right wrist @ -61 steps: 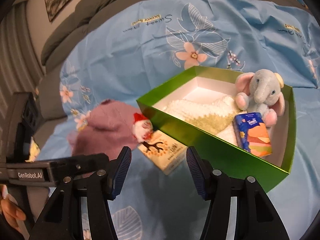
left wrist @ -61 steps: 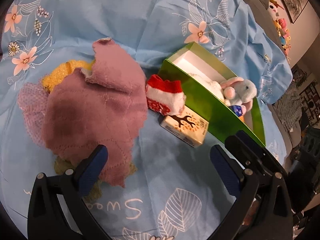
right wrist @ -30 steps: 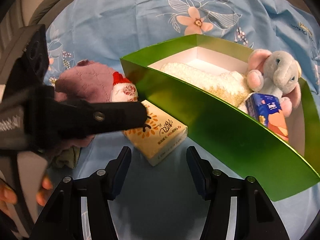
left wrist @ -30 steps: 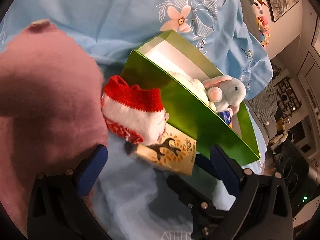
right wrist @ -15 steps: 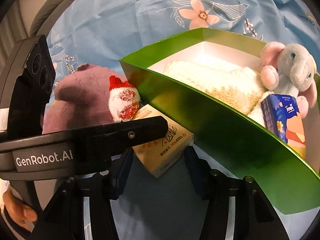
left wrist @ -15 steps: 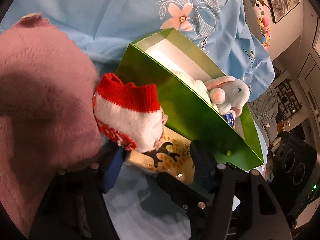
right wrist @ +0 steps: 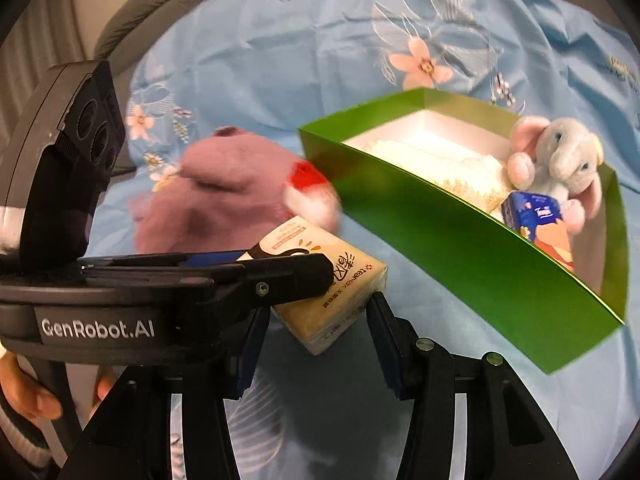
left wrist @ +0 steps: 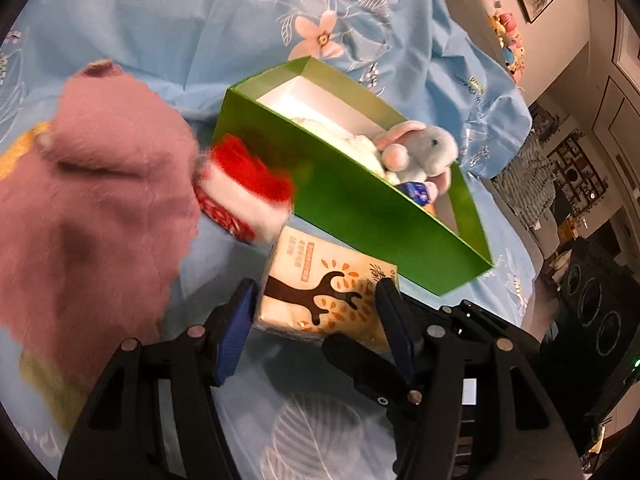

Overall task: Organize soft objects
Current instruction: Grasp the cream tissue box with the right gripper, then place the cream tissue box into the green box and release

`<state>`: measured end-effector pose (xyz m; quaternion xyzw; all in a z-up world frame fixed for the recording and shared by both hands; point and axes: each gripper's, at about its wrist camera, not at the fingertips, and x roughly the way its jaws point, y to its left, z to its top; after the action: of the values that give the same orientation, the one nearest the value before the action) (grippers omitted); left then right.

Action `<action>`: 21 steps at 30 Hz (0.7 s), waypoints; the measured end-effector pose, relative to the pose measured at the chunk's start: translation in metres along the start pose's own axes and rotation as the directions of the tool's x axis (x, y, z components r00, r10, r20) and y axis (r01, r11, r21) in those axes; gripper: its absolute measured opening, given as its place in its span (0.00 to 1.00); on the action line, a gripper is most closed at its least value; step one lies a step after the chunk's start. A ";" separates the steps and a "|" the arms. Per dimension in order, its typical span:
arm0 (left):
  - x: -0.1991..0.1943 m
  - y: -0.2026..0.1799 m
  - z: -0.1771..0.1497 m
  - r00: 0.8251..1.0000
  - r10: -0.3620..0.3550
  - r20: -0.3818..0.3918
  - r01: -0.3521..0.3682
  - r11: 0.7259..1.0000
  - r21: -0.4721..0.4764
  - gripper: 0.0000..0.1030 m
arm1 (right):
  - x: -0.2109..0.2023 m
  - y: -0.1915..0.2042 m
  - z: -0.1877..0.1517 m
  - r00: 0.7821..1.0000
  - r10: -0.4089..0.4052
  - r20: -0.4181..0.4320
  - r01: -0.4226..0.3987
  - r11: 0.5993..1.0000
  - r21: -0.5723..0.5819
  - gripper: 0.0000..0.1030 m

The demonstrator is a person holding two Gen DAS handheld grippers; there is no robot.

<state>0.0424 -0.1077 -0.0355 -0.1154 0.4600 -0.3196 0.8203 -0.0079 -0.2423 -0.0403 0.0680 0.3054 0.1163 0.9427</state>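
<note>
My left gripper is shut on a yellow tissue pack with a brown tree print and holds it just off the blue cloth. The pack also shows in the right wrist view, held by the left gripper. My right gripper is open and empty, just below the pack. A red and white knit sock lies beside a pink towel. The green box holds a cream towel, a grey elephant plush and a blue tissue pack.
A blue floral cloth covers the surface. A yellow cloth peeks out under the pink towel. A black speaker and room furniture stand beyond the cloth's right edge. A hand holds the left gripper's handle.
My left gripper has closed on the yellow tissue pack and lifted it clear of the sock. The right gripper has stayed open close beneath it.
</note>
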 end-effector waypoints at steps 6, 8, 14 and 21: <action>-0.029 -0.017 -0.012 0.998 0.024 0.061 -0.025 1.000 0.017 0.57 | -0.027 0.013 -0.006 0.997 0.025 0.069 -0.023 0.999 -0.036 0.51; -0.038 -0.023 -0.014 0.995 0.044 0.087 -0.047 0.998 0.037 0.57 | -0.031 0.015 -0.002 0.995 0.046 0.087 -0.042 0.998 -0.039 0.51; -0.049 -0.035 -0.008 0.991 0.085 0.104 -0.092 0.994 0.061 0.58 | -0.043 0.016 0.001 0.989 0.076 0.130 -0.071 0.997 -0.042 0.51; -0.045 -0.066 0.011 0.987 0.106 0.117 -0.121 0.984 0.129 0.58 | -0.064 -0.007 0.009 0.975 0.071 0.209 -0.078 0.997 0.025 0.51</action>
<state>0.0070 -0.1313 0.0330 -0.0502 0.3972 -0.2961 0.8672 -0.0515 -0.2663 0.0015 0.1069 0.2042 0.1385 0.9632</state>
